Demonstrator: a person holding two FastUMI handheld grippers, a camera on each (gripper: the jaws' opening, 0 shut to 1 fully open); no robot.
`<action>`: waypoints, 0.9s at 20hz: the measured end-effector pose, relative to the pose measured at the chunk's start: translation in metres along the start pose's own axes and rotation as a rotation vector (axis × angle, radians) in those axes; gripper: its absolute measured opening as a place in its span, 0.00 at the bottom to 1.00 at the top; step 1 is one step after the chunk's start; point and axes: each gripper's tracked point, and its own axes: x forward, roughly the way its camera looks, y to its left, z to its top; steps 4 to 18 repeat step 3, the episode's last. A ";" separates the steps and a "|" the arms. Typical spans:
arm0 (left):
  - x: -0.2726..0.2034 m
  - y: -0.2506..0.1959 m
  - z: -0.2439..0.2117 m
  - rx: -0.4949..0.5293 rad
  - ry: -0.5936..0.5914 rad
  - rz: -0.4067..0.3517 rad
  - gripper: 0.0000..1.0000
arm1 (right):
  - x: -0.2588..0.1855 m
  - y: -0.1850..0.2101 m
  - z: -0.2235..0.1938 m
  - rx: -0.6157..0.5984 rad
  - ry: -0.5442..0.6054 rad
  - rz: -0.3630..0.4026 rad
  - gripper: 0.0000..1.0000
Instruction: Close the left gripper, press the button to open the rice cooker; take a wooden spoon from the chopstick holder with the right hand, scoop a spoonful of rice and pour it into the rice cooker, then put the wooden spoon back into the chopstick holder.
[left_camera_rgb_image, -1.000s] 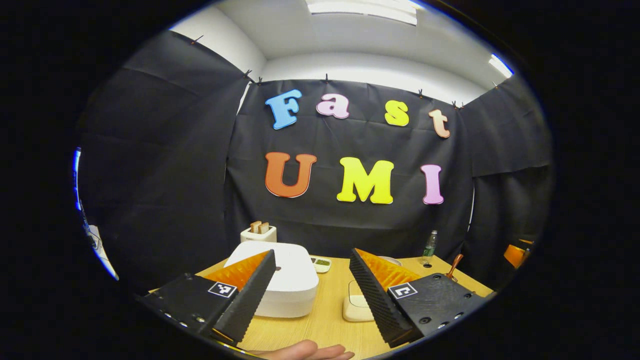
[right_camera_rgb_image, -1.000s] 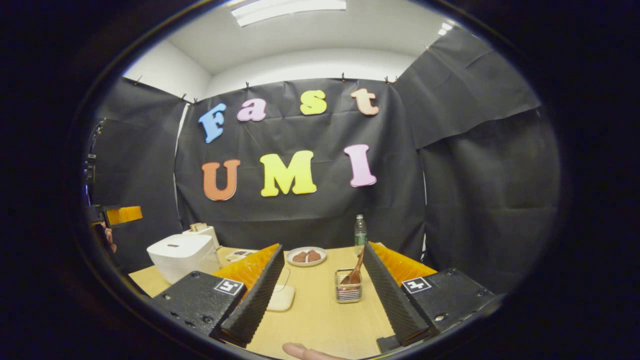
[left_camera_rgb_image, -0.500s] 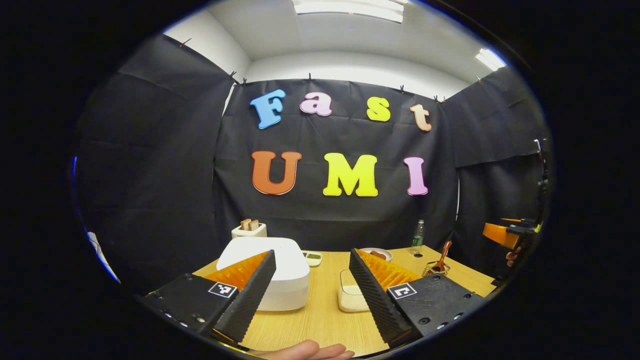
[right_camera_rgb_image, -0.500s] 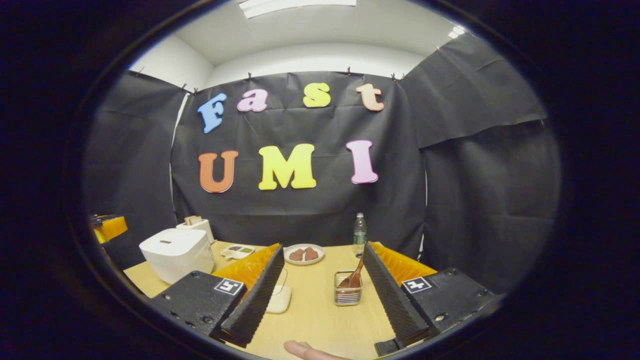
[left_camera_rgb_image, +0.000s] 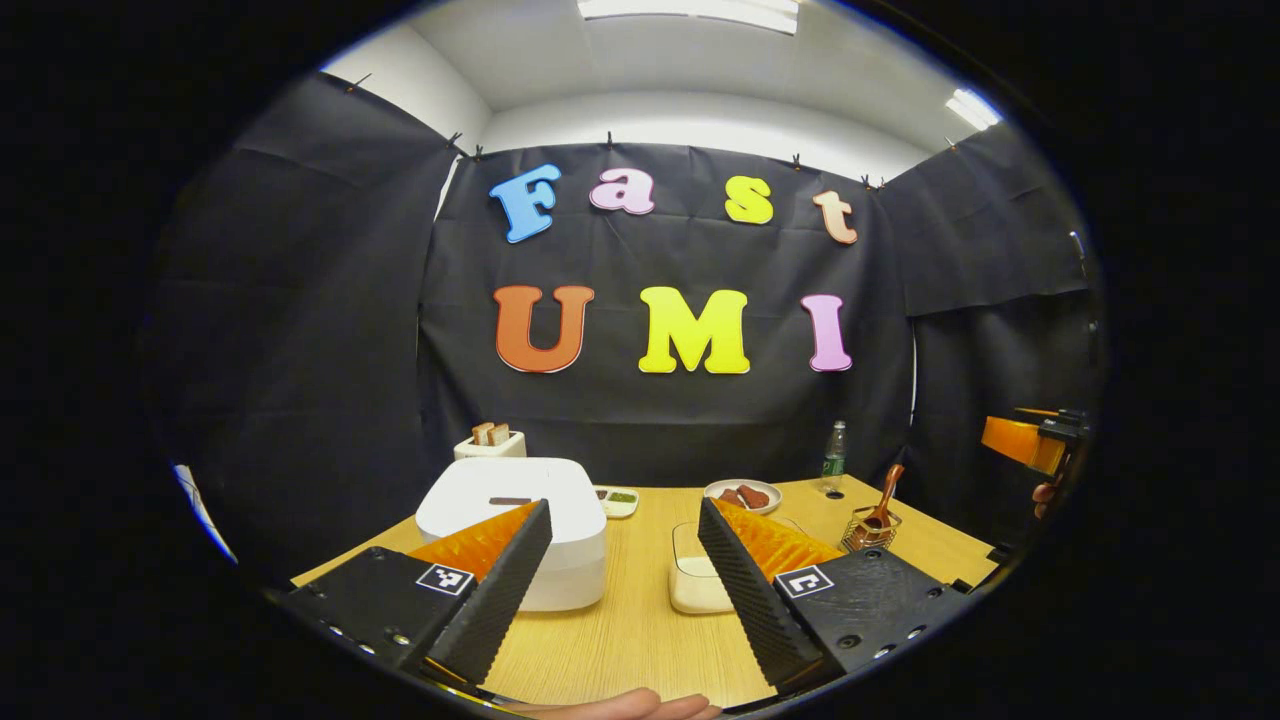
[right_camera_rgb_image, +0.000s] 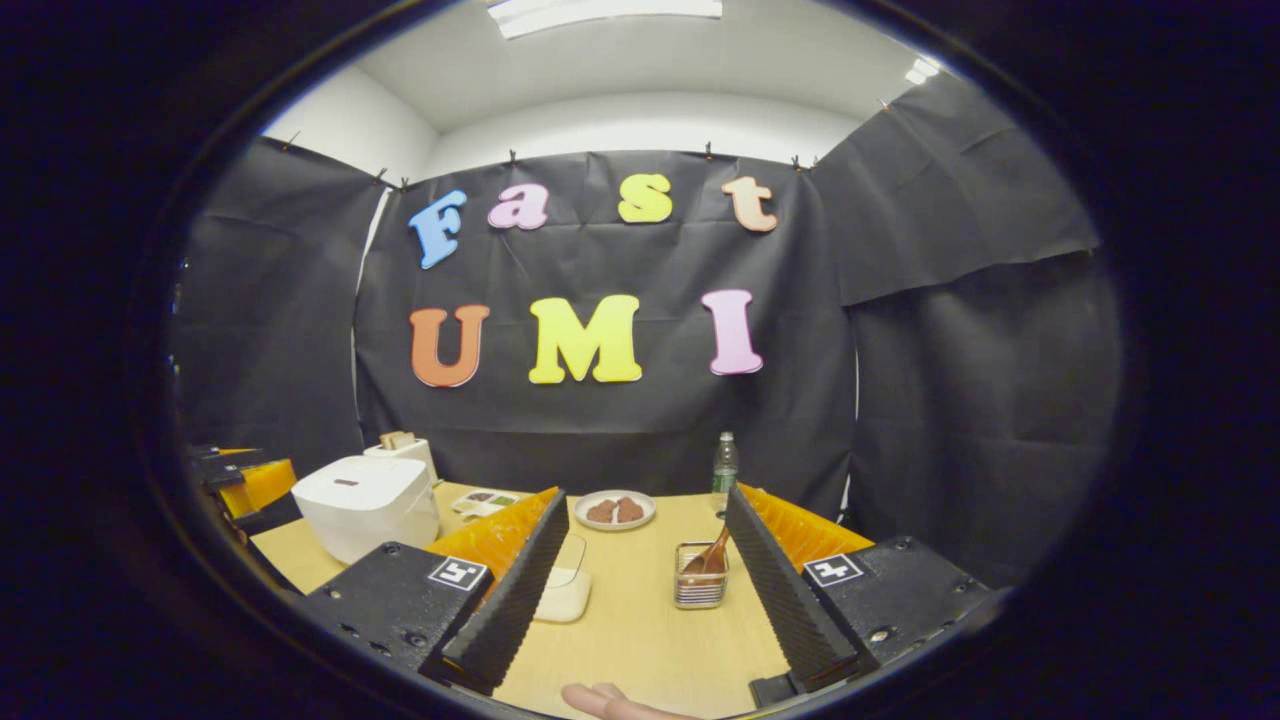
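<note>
**Rice cooker shut, wooden spoon in its holder**

Rice cooker (left_camera_rgb_image: 512, 530), a white, rounded-square appliance with its lid down, stands toward the left edge of the light wooden table (left_camera_rgb_image: 630, 640). Just right of it sits a clear, lidded plastic box (left_camera_rgb_image: 695, 580) with a pale layer at the bottom, likely rice; in both views a gripper finger cuts off part of it. A square wire-mesh chopstick holder (right_camera_rgb_image: 700, 588) stands nearer the right edge, and a brown wooden spoon (right_camera_rgb_image: 712, 556) leans in it, handle up. Toward the far edge are a white round plate (right_camera_rgb_image: 614, 510) carrying brown pieces, a small white divided dish (right_camera_rgb_image: 480, 500) with dark and green contents too small to identify, a clear plastic bottle with a green label (right_camera_rgb_image: 724, 462), and a white toaster (left_camera_rgb_image: 490, 445) with two slices sticking out of its top.

Left hand-held gripper (left_camera_rgb_image: 625, 585) hangs above the near edge with its fingers spread wide, gripping nothing. Right hand-held gripper (right_camera_rgb_image: 648, 590) is likewise spread and empty, and the holder shows between its fingers. Fingertips (right_camera_rgb_image: 610, 703) of a hand are cut off at the lower rim of the right gripper view.
</note>
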 end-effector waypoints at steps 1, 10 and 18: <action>-0.001 -0.002 0.001 0.000 -0.002 -0.003 0.94 | -0.003 -0.001 0.002 -0.002 -0.005 -0.007 1.00; -0.003 -0.008 0.000 -0.003 -0.001 -0.022 0.94 | -0.007 -0.001 0.004 -0.006 -0.014 -0.008 0.99; -0.003 -0.008 0.000 -0.003 -0.001 -0.022 0.94 | -0.007 -0.001 0.004 -0.006 -0.014 -0.008 0.99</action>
